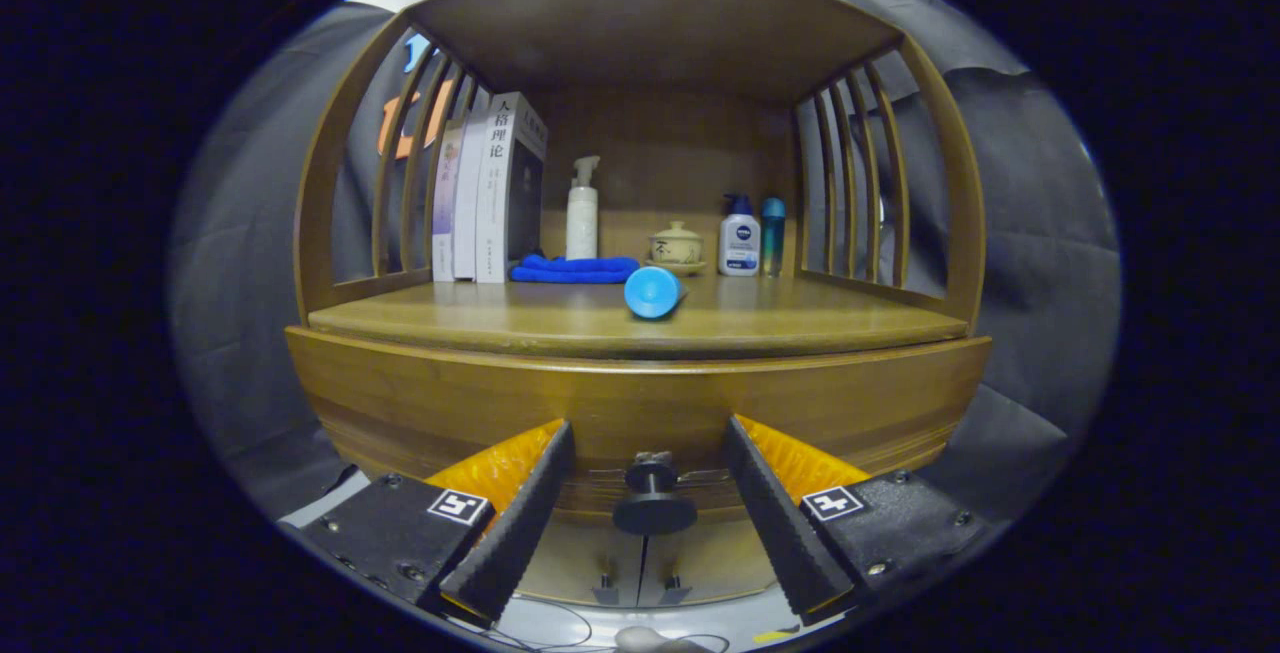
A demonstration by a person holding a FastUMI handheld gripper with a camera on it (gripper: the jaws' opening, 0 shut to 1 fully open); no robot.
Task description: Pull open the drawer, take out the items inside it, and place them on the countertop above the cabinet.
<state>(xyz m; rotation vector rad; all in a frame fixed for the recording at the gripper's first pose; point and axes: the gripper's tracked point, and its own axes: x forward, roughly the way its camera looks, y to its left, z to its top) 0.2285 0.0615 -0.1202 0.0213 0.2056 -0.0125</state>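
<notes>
- Drawer front, curved brown wood (640,403): sits directly under the countertop and appears closed, flush with the cabinet face.
- Knob, small dark round mushroom-shaped pull (654,501): landmark for this entry; fixed low on the drawer front, at its middle.
- Gripper, two black ribbed fingers backed with orange (645,508): released and spread wide, one finger to each side of the knob, neither touching it.
- Handling, judged: knob is rigid and small, probably smooth, so it could slip from a shallow pinch; best taken on the narrow stem behind its cap, fingers closing squarely from both sides. Wooden drawer is likely stiff and moderately heavy, calling for a straight, level pull.
- Countertop, polished brown wooden slab (500,318): above the knob, mostly bare toward its front edge.
- Cylinder, light blue plastic, lying on its side (652,291): above the knob, on the countertop.
- Cloth, folded blue fabric (575,269): beyond the cylinder, up and slightly left of the knob.
- Books, upright white-spined row (490,193); bottles, white pump and others (582,208); pot, small lidded ceramic (677,244): farther back above the knob.
- Hidden: drawer contents entirely unseen; cabinet below the knob is cut off, with two small fittings hard to identify.
</notes>
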